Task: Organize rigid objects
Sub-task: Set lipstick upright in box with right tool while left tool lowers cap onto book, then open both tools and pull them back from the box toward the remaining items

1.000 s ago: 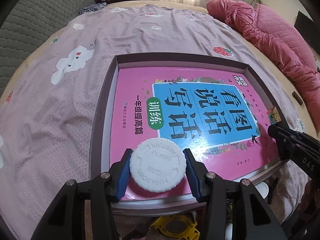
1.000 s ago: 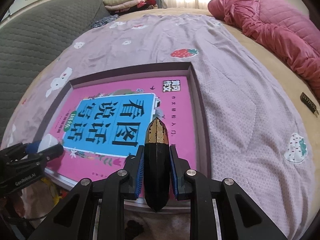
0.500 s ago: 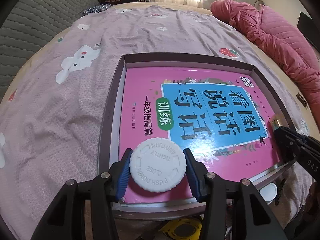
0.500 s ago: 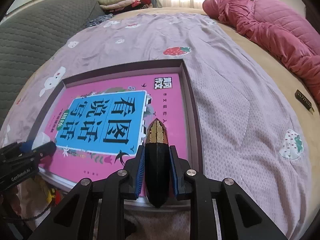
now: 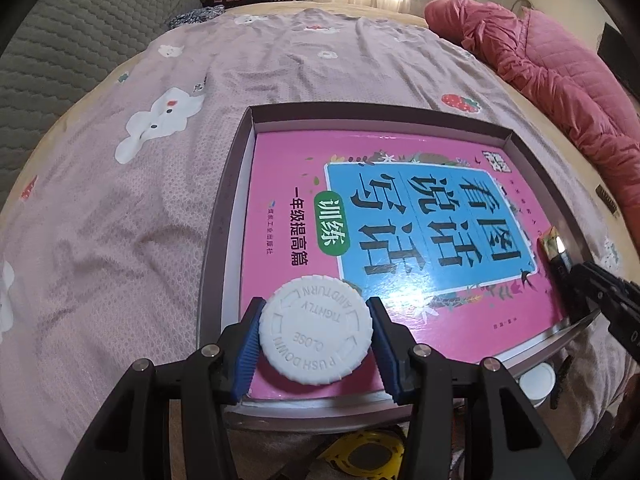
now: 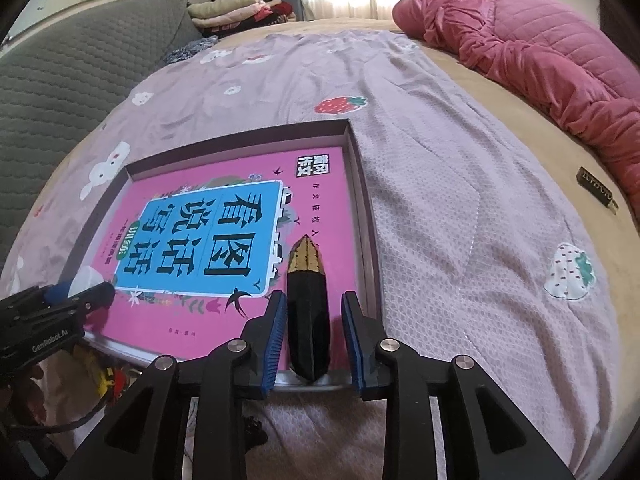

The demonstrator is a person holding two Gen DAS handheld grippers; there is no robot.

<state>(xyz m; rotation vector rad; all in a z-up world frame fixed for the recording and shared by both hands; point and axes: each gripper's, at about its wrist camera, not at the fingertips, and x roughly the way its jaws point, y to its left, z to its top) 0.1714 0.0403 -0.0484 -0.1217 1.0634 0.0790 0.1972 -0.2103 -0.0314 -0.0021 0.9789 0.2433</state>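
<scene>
With our right gripper (image 6: 314, 334) jaws just parting off the black-and-gold case (image 6: 308, 312) lying on the pink book (image 6: 224, 240) in the tray (image 6: 360, 184), we judged a straight backward withdrawal safest, while the left gripper (image 5: 316, 344) jaws clamped the white cap (image 5: 316, 330).

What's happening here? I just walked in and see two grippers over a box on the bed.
A person is packing small items into a shallow box that already holds a pink book. The left gripper is clamped on a white child-proof cap above the book's near corner. The right gripper has just been opening: the black and gold object lies on the book between the blue pads, which now stand clear of it.
</scene>
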